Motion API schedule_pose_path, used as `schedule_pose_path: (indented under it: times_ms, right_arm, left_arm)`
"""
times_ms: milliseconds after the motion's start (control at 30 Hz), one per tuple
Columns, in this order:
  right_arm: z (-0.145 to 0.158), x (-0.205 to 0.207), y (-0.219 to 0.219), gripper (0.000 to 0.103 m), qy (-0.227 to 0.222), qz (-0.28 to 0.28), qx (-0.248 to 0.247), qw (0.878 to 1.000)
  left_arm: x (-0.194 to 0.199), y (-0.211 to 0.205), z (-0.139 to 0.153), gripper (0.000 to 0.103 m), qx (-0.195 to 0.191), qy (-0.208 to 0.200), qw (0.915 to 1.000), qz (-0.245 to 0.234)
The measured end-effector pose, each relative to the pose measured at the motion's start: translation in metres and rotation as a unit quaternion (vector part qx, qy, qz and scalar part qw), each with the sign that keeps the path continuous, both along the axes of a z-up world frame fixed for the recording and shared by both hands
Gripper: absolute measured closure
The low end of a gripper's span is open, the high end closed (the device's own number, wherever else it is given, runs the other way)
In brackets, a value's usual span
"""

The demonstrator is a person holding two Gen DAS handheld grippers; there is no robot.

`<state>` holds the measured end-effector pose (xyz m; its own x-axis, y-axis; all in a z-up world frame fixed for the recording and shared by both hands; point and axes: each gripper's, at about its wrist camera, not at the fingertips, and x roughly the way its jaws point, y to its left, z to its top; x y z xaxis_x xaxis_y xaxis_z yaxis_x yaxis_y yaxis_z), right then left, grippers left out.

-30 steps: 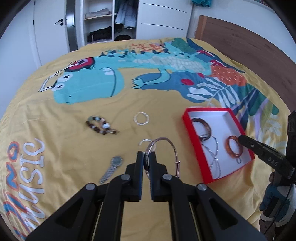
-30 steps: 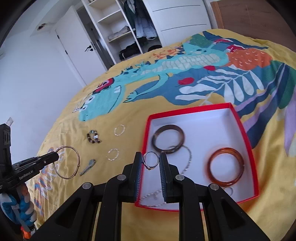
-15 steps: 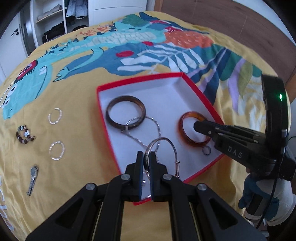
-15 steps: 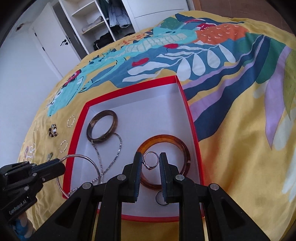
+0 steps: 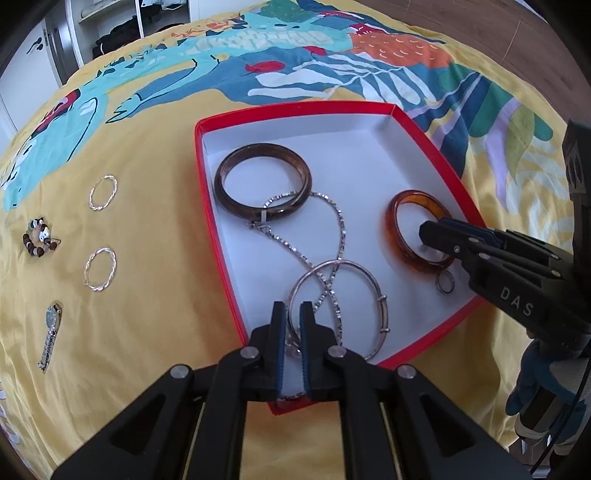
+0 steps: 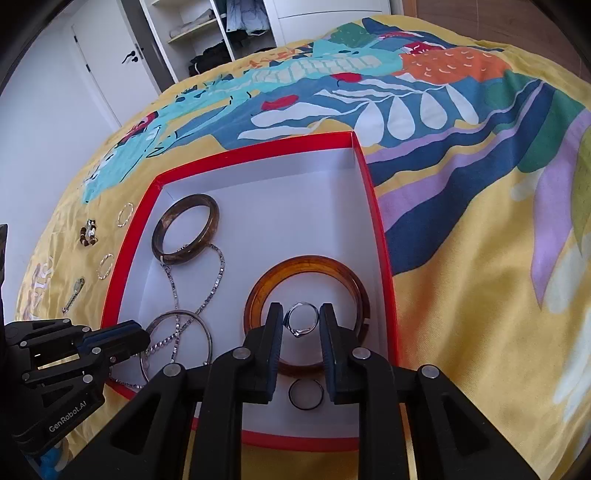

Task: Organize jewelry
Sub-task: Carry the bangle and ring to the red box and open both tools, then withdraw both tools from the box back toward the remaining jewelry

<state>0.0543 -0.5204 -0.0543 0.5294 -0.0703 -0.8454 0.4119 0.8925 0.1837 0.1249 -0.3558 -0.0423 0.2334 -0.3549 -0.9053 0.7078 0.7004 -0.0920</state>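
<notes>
Left wrist view looks down on a bed under a yellow bedspread [image 5: 155,295] printed with a cartoon dinosaur and leaves, where a shallow red box [image 5: 218,206] with a white floor lies open. Beside the box on the fabric lie two twisted silver hoops [image 5: 102,192] [image 5: 99,273], a small beaded bracelet [image 5: 38,242] of brown and white beads, and a slim silver wristwatch [image 5: 50,334]. Inside the box a thick, glossy dark brown bangle [image 5: 262,181] lies at the far left, with a sparkling silver chain necklace [image 5: 340,236] looping out from under its near edge. A translucent amber bangle [image 6: 306,314] lies at the right side, and a plain dark ring [image 6: 306,394] sits on the white floor just beside it. The left gripper [image 5: 291,314] is clamped on the rim of a thin silver wire bangle [image 5: 354,291], which lies across the chain at the near part of the box. In the right wrist view, the right gripper [image 6: 301,317] pinches a small silver ring [image 6: 302,319] between its blue-padded fingers, directly over the amber bangle's opening. Beyond the bed stand a white door [image 6: 99,66] and open wardrobe shelves [image 6: 214,33] with folded clothes.
</notes>
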Motion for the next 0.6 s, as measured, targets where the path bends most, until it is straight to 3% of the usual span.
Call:
schedule_pose_path:
  times_ms: [167,600]
  right_arm:
    - [0.011,-0.009,0.002,0.077,-0.004,-0.003,-0.005,1.0]
    - [0.068,-0.059,0.041,0.069,-0.052,-0.007,0.005,0.999]
  left_arm:
    - [-0.008,0.007,0.017,0.08,-0.011,-0.011,0.9999,0.003]
    - [-0.05,0.068,0.095,0.08,-0.035,-0.113,0.9901,0.075]
